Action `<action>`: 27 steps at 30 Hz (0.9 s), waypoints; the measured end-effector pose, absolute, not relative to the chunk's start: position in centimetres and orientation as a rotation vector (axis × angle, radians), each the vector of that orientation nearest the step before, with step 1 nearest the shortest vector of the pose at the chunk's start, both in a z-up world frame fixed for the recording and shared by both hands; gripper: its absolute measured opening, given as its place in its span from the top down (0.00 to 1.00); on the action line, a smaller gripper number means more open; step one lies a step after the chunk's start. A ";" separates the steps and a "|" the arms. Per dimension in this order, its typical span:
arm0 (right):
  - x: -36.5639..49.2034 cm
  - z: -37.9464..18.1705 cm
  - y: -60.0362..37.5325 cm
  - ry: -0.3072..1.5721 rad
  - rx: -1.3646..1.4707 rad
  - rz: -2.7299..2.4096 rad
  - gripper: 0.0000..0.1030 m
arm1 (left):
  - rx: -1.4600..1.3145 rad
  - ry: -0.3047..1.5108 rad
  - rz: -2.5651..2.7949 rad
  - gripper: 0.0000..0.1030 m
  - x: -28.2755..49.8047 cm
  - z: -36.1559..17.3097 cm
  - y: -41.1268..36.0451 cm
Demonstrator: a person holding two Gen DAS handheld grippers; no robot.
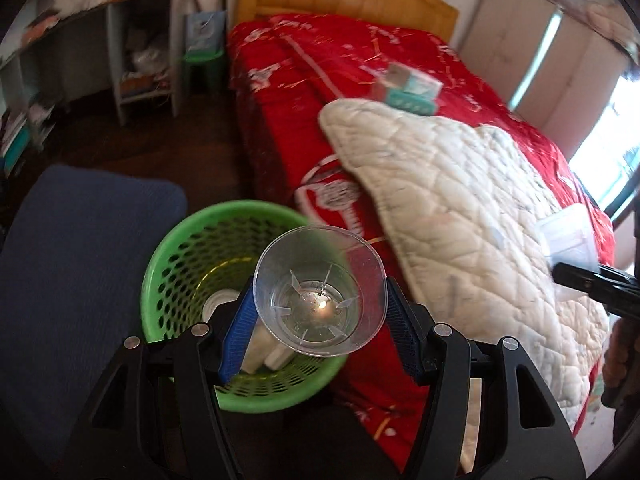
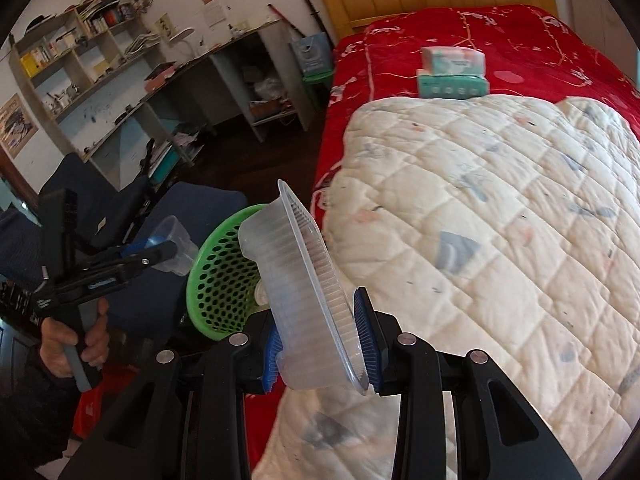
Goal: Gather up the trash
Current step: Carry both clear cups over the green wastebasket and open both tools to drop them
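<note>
A see-through plastic cup (image 1: 320, 292) is pinched in the left gripper (image 1: 320, 312) over a green basket (image 1: 168, 264). A ribbed clear tray (image 2: 304, 292) is clamped by the right gripper (image 2: 320, 352), beside a red-covered bed (image 2: 440, 36) with a white quilt (image 2: 500, 220).

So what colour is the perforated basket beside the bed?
Green basket, holes all round its wall; the left wrist view shows it best.

In the left wrist view the basket (image 1: 192, 276) stood at lower centre, between the chair (image 1: 80, 264) on the left and the bed (image 1: 320, 92) on the right. A cup (image 1: 320, 292) sat between the left gripper (image 1: 320, 320) fingers, over the basket's right side. A quilt (image 1: 460, 220) lay on the bed, with boxes (image 1: 408, 90) behind it, upper right.
</note>
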State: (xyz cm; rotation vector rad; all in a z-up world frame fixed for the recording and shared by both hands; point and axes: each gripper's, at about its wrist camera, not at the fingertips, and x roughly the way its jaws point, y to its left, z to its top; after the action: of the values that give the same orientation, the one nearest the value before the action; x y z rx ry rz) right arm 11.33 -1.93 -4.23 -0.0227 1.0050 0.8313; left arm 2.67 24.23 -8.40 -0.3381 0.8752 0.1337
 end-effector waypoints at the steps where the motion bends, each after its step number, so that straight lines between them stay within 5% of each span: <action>1: 11.3 -4.2 -1.5 1.006 -0.024 0.837 0.68 | -0.344 0.883 0.146 0.42 2.7 -8.8 24.7; 15: 11.3 -4.5 3.4 1.028 -0.038 0.906 0.68 | -0.463 0.919 0.243 0.28 1.2 -11.9 30.2; 27: 10.9 -5.4 8.9 1.053 -0.057 0.985 0.71 | -0.508 0.869 0.275 0.28 -1.9 -10.7 31.9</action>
State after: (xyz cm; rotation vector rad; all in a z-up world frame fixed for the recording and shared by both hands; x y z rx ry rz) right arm 10.87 8.88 -5.42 -0.0566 1.0533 0.9854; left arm -1.88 31.90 -10.71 -0.5076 0.8691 0.2748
